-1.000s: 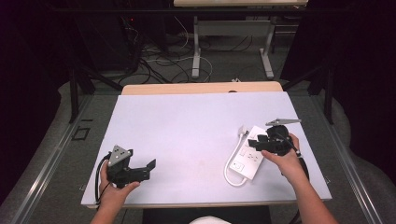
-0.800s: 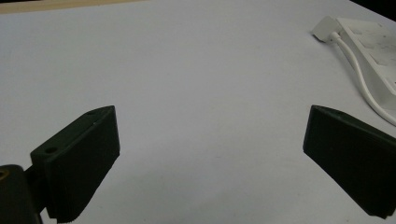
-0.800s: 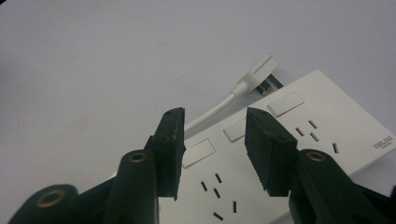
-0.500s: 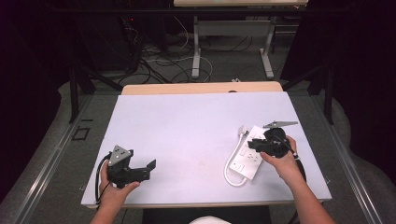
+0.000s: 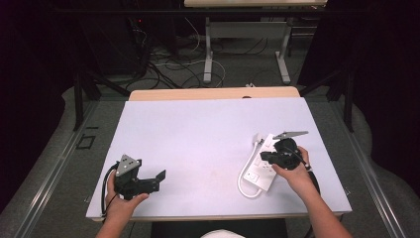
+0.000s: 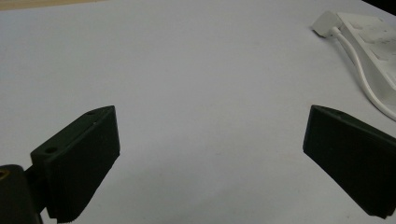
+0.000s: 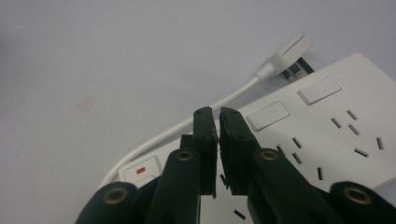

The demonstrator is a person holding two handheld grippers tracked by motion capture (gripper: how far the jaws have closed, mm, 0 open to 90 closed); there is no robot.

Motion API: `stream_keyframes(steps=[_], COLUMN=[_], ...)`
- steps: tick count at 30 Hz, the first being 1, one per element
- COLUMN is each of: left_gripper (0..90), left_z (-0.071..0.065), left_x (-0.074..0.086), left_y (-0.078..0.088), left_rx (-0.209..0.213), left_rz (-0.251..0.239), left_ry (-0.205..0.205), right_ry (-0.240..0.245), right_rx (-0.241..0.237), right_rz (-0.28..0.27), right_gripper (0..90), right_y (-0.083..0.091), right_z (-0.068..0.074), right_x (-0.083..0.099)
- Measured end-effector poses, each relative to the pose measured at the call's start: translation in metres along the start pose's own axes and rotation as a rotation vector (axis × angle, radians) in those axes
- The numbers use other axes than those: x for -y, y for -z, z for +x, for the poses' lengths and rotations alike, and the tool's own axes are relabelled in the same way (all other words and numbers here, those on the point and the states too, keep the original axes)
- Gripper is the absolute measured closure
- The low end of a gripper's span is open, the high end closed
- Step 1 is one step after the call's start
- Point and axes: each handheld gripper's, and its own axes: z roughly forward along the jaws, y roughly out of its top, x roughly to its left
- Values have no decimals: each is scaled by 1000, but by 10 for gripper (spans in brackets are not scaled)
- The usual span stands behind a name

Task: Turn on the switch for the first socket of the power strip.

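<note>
A white power strip (image 5: 261, 171) lies at the table's right, with its plug (image 5: 257, 138) at the far end and its white cable (image 5: 241, 184) looped along its left side. My right gripper (image 5: 264, 157) is shut, low over the strip. In the right gripper view the jaws (image 7: 215, 113) are pressed together with nothing between them, tips over the strip (image 7: 336, 126) near the cable (image 7: 163, 136) and a red-marked switch (image 7: 140, 171). My left gripper (image 5: 157, 180) is open near the front left edge. Its jaws (image 6: 210, 112) stand wide apart over bare table, the strip (image 6: 371, 44) far off.
The white table (image 5: 208, 134) has a wooden strip (image 5: 213, 93) along its far edge. Beyond it, table legs and tangled cables (image 5: 163, 69) lie on the floor. Bare surface stretches between the two grippers.
My right gripper has shifted slightly left and toward the person, lower over the power strip. The left gripper has stayed put.
</note>
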Motion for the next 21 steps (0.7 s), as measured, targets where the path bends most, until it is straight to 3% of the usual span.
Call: stream_keyframes(steps=[21], left_gripper=[38], left_z=[0], left_x=[0], left_y=[-1], left_rx=[3], left_rz=[7], left_ry=[9], right_ry=[3], right_rx=[-10], right_rz=[56], right_gripper=[900], right_y=[-18], right_z=[5], right_x=[6])
